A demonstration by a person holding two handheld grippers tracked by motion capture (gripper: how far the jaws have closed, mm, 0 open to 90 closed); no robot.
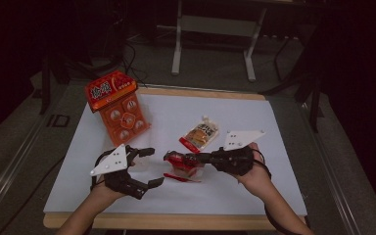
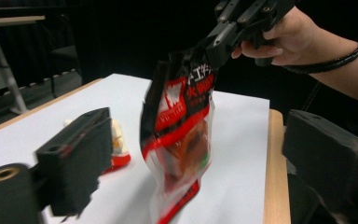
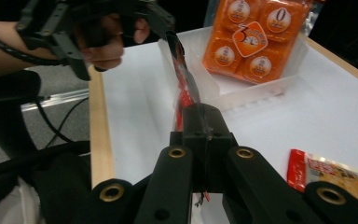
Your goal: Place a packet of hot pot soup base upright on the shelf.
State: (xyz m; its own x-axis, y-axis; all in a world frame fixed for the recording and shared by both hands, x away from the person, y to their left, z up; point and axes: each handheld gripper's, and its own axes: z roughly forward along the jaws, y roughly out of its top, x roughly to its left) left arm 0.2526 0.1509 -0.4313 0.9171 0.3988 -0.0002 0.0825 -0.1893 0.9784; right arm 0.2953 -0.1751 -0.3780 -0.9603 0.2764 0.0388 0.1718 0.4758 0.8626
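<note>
A red snack bag hangs just above the white mat, and my right gripper is shut on its top edge. In the right gripper view the jaws pinch the bag's seam, and the bag stretches away toward the other hand. My left gripper stands open at the bag's left. In the left gripper view its two pads are spread wide, one on each side of the bag, and touch nothing. The right gripper's fingers grip the bag from above.
An orange multi-pack lies in a clear tray at the back left. A cream and red pouch lies flat behind the bag. The white mat ends at a wooden table edge near the person.
</note>
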